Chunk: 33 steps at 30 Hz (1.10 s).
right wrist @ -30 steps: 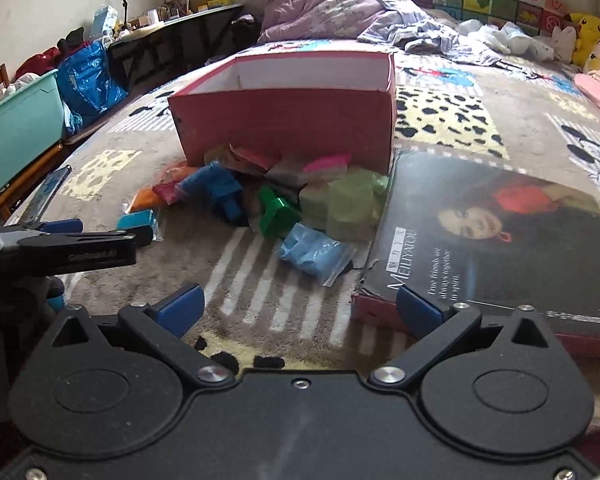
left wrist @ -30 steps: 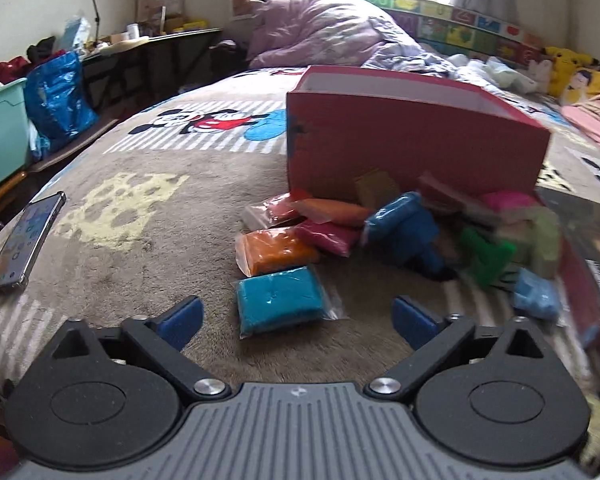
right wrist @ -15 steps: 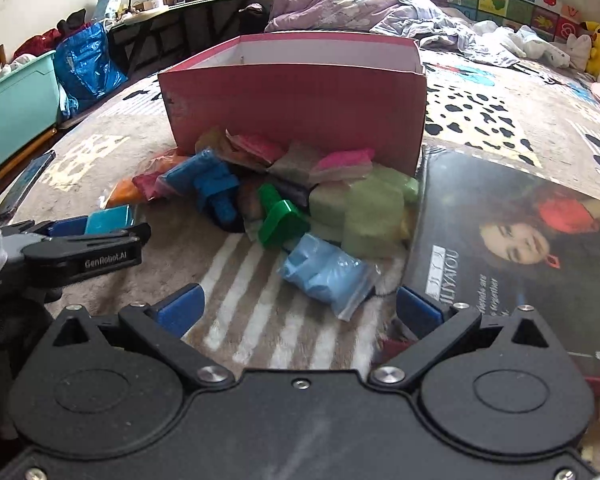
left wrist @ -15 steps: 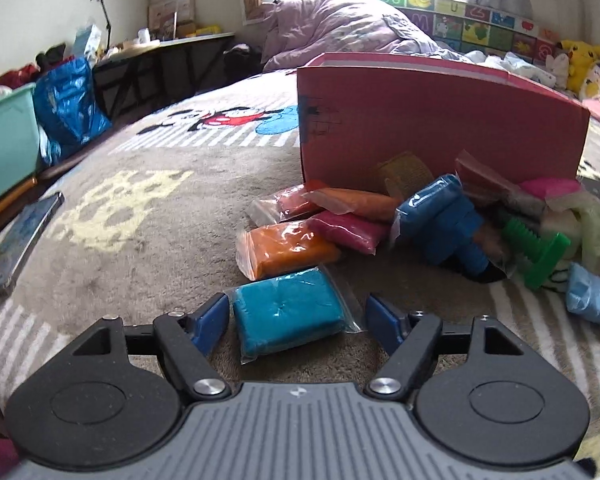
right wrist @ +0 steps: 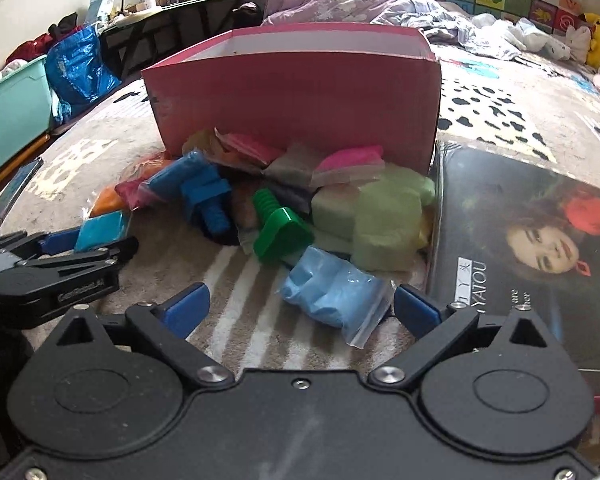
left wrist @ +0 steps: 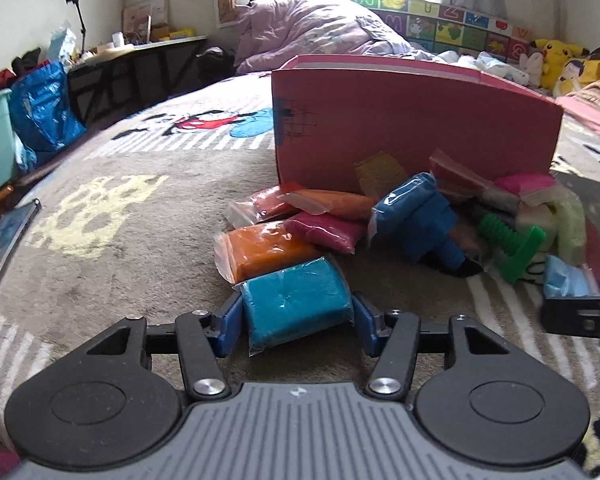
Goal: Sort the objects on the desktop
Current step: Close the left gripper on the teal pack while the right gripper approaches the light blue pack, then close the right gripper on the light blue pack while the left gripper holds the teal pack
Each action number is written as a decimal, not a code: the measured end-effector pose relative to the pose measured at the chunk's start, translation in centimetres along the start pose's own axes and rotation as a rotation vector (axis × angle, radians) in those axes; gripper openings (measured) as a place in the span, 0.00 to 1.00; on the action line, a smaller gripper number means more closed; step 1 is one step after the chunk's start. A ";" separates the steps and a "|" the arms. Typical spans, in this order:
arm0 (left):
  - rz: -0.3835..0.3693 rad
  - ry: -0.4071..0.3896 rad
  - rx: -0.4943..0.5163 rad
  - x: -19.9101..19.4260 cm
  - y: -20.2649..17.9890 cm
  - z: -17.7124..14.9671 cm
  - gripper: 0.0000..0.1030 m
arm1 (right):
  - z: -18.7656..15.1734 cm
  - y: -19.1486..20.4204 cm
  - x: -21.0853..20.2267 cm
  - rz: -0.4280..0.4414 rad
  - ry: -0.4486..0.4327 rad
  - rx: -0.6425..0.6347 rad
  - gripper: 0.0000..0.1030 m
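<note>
1. The left gripper (left wrist: 296, 316) has just been closing, and the teal clay bag (left wrist: 296, 304) sits squarely between its blue pads (left wrist: 229, 322), which touch the bag's two ends.
2. The bag's long axis runs across the gripper, pad to pad, and the bag lies on the bed blanket (left wrist: 112, 216) just in front of the orange bag (left wrist: 268, 250).
3. The pink box (left wrist: 412, 120) stands straight ahead, beyond the pile; judged from this, the carry goes up and forward.
4. The right gripper (right wrist: 300, 308) is wide open, the light-blue bag (right wrist: 332, 290) between its pads but nearer the right one, ungripped.
</note>
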<state>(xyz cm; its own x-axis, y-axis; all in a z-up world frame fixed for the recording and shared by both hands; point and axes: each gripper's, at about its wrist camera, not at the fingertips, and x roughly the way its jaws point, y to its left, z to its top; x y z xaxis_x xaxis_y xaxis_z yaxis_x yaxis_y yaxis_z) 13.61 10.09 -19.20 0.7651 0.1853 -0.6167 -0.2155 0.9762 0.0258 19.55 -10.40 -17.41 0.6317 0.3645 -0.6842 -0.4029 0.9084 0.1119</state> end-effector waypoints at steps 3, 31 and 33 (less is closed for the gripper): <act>-0.035 0.007 -0.012 -0.3 0.2 -0.2 0.54 | 0.1 -0.2 0.5 0.006 0.000 0.032 0.98; -0.115 -0.006 -0.004 -0.9 -0.8 -0.2 0.53 | -0.1 -0.1 0.6 -0.064 -0.003 0.021 0.46; -0.145 -0.009 0.005 -1.2 -1.2 -0.2 0.53 | -0.2 -0.1 0.5 -0.072 0.000 0.026 0.54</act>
<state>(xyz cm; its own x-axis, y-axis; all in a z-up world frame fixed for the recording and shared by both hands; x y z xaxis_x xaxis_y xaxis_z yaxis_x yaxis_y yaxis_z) 12.81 8.63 -18.67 0.7936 0.0437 -0.6068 -0.0996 0.9933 -0.0587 19.80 -10.32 -17.93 0.6581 0.2979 -0.6915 -0.3391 0.9373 0.0810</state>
